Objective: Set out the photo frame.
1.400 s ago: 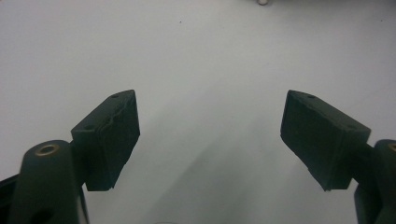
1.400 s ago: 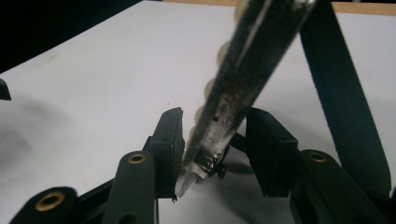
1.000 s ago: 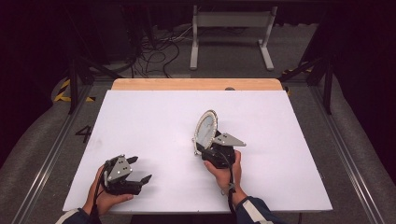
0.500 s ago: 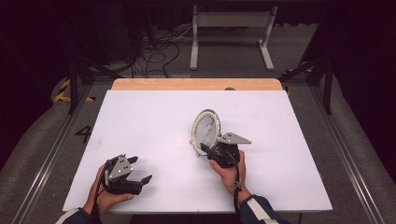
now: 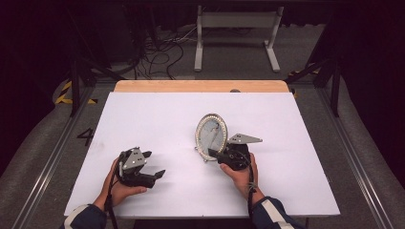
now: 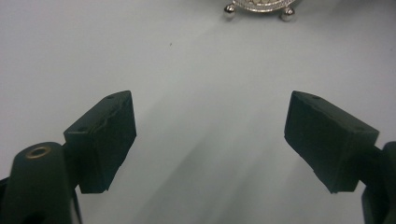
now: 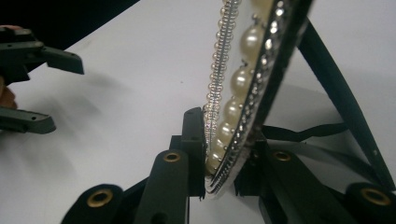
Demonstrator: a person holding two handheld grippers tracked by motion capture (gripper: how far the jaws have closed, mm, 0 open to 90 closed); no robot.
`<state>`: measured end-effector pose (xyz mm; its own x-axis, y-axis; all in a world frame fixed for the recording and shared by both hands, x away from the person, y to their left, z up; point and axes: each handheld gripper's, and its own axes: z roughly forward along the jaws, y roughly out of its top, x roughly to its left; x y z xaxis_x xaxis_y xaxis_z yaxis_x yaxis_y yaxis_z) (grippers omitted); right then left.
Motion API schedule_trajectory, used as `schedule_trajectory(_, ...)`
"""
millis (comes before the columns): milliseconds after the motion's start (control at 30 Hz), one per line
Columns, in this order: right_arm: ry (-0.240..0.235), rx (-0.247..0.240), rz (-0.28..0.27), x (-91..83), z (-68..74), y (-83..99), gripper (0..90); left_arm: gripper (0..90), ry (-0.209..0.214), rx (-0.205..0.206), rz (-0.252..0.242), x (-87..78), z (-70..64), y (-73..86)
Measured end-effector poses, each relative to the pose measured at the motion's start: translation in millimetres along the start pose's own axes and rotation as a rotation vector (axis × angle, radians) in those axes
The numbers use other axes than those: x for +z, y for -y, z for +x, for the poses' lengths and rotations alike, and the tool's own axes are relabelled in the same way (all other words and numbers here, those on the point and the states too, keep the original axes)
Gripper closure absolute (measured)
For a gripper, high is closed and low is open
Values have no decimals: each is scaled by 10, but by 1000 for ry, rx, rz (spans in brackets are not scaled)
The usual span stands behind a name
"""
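Oval pearl-rimmed frame (image 5: 210, 134) now lowered and upright on white tabletop (image 5: 157, 114), right gripper (image 5: 224, 155) jaws clamped on its rim, left gripper (image 5: 152, 167) jaws spread, holding nothing.

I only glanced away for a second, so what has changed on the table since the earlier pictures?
The right gripper, shut on the pearl-rimmed oval frame, has drawn back slightly toward the person, and the frame now stands more upright, its ball feet on the white table. The left gripper stayed open at the near left.
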<state>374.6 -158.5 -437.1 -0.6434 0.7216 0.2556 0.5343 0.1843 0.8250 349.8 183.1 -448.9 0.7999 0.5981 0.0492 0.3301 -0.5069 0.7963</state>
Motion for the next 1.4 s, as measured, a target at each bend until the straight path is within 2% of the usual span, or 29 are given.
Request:
schedule_trajectory(333,-17,-12,32,-18,-23,-26,784,154,44,53,3,290,-45,-266)
schedule_trajectory(467,-32,-18,47,-30,-43,-41,785,149,60,60,-4,396,-57,-364)
schedule_trajectory(600,-64,-23,80,-57,-70,-65,791,153,55,70,-11,487,-73,-466)
schedule_trajectory(800,-65,-42,91,-61,-66,-79,787,159,77,83,-11,604,-93,-566)
schedule_trajectory(1067,9,-121,68,-130,14,-74,727,160,109,89,-23,811,-56,-730)
schedule_trajectory(1233,41,-140,58,-189,48,-65,693,160,124,71,-41,885,-6,-779)
schedule_trajectory(1300,55,-144,38,-235,64,-62,677,169,115,68,-47,917,11,-789)
schedule_trajectory(1333,73,-145,8,-305,94,-71,649,168,113,61,-43,943,18,-793)
schedule_trajectory(1400,77,-148,-3,-330,105,-73,646,167,119,49,-42,977,31,-800)
